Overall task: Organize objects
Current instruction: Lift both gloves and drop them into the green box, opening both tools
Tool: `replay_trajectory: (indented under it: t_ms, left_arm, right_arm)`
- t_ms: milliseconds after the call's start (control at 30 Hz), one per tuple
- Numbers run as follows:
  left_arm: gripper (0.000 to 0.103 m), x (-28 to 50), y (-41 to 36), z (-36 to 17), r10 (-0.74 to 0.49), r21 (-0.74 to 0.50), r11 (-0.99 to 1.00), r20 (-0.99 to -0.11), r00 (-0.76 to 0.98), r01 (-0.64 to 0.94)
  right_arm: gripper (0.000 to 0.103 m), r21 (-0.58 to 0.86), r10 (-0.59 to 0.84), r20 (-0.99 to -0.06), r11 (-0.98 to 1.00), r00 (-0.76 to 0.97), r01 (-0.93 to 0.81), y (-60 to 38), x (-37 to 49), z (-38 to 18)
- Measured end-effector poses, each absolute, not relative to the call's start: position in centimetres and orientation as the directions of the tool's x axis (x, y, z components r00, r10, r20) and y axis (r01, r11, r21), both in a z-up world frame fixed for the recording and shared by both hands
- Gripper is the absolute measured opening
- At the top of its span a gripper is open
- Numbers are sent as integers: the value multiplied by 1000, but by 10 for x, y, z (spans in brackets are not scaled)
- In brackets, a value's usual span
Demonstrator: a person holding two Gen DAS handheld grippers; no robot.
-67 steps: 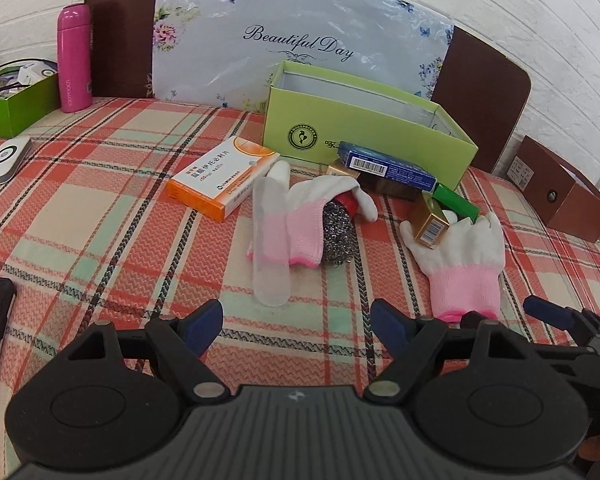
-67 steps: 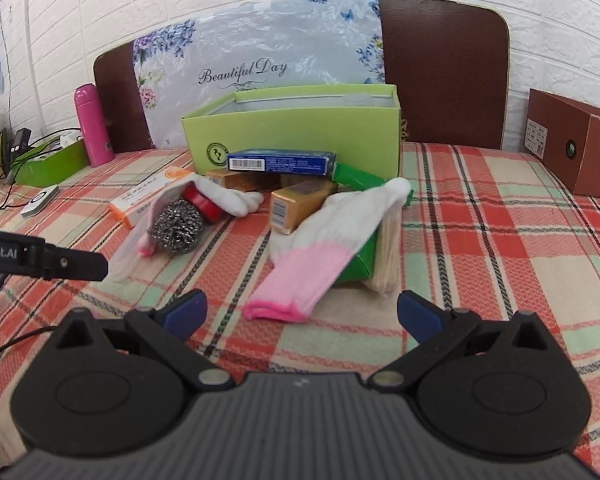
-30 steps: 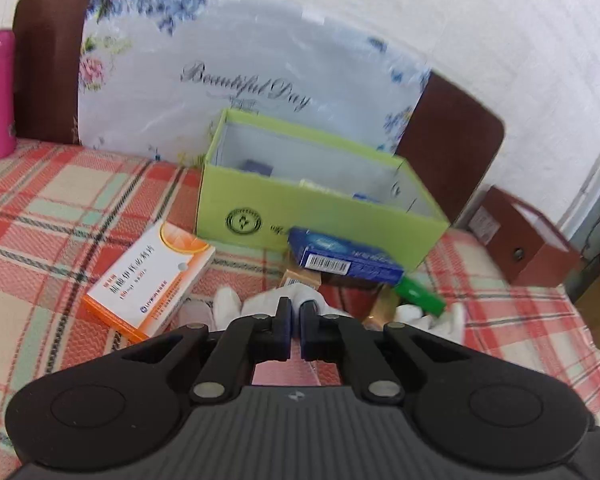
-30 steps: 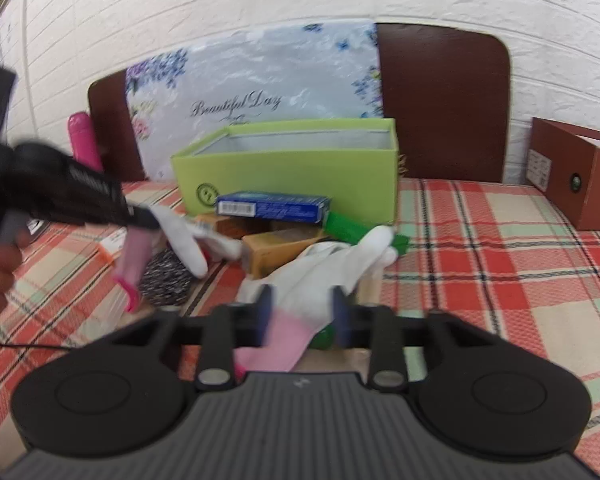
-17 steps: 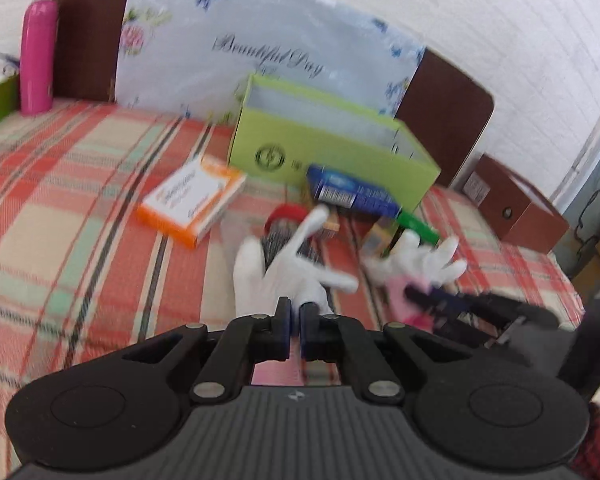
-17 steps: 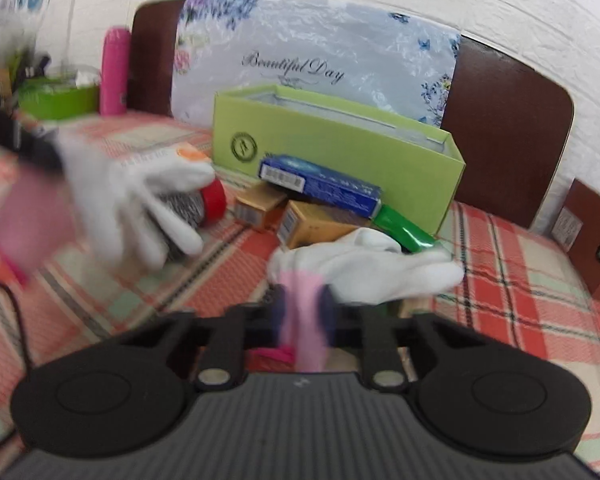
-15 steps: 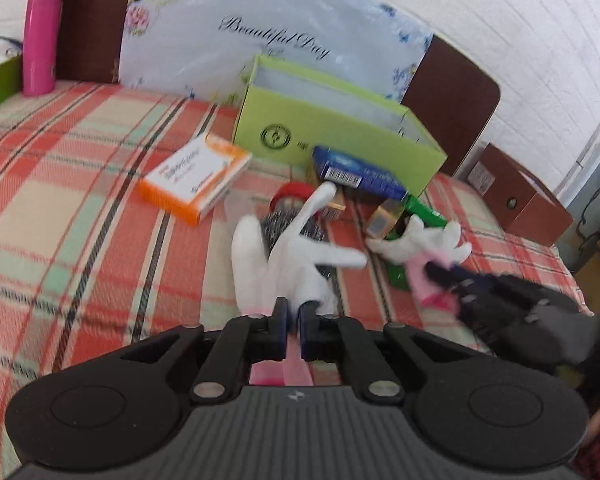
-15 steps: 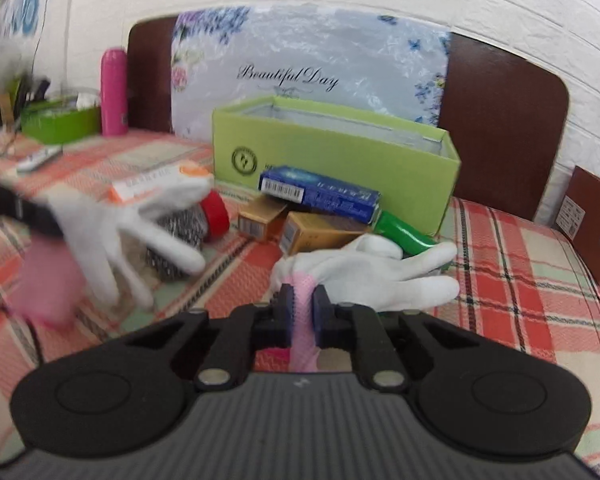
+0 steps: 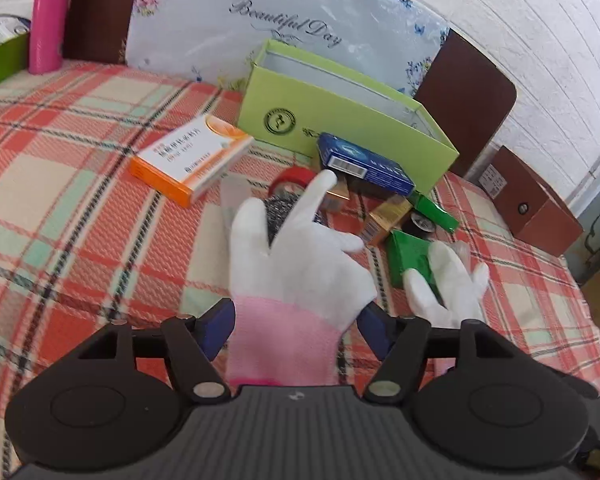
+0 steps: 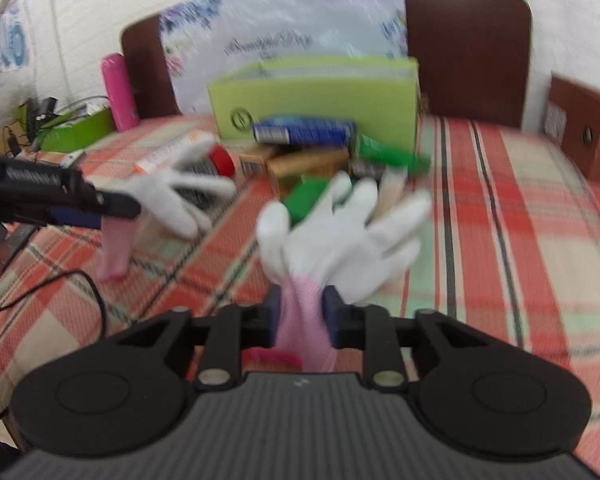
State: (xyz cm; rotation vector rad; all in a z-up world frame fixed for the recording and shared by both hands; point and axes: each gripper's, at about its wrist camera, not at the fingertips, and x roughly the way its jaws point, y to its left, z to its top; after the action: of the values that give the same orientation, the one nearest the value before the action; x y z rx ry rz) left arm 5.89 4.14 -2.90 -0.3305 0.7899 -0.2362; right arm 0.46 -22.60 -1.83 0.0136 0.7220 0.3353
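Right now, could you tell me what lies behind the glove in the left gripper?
Behind the glove a steel scourer and red roll partly show. The glove covers the rest of them.

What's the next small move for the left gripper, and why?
Probably back the left gripper straight off the glove. Its jaws have just been opening and stand wide on either side of the pink cuff, so the glove looks released, near the second glove. Retreating straight should avoid dragging it.
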Motion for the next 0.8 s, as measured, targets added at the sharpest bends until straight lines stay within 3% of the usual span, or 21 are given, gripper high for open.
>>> replay_trajectory:
  t_ms: [67, 267, 333, 367, 400, 500, 600, 667, 800]
  left_arm:
    - [70, 60, 39, -28, -338, -389, 917, -649, 682, 85]
    - [79, 66, 32, -28, -373, -430, 896, -597, 711, 110]
    - [73, 73, 32, -34, -352, -420, 904, -618, 703, 84]
    - [56, 77, 34, -37, -348, -424, 903, -630, 694, 69]
    - [34, 80, 37, -40, -353, -434, 899, -640, 682, 58]
    - [14, 80, 44, -43, -368, -450, 891, -645, 670, 55]
    - [7, 74, 47, -40, -360, -426, 902, -644, 676, 74]
    - [6, 70, 49, -36, -377, -427, 899, -632, 677, 102]
    - [6, 60, 52, -22, -436, -455, 874, -581, 687, 170]
  right_arm:
    - [60, 134, 300, -626, 951, 720, -279, -226, 2, -17]
    - [65, 89, 285, -589, 953, 756, -289, -220, 8, -12]
    - [65, 102, 285, -600, 954, 748, -282, -220, 11, -17]
    - [64, 111, 286, -606, 954, 742, -278, -220, 12, -19]
    - [61, 120, 290, -612, 954, 735, -277, -220, 13, -21]
    - [44, 140, 300, -622, 951, 723, -275, -222, 14, -24]
    - [22, 139, 306, -625, 949, 718, -284, -223, 17, -23]
    - [14, 150, 324, -622, 943, 713, -298, -223, 17, -21]
    - [11, 141, 366, -591, 924, 719, -355, -218, 11, -11]
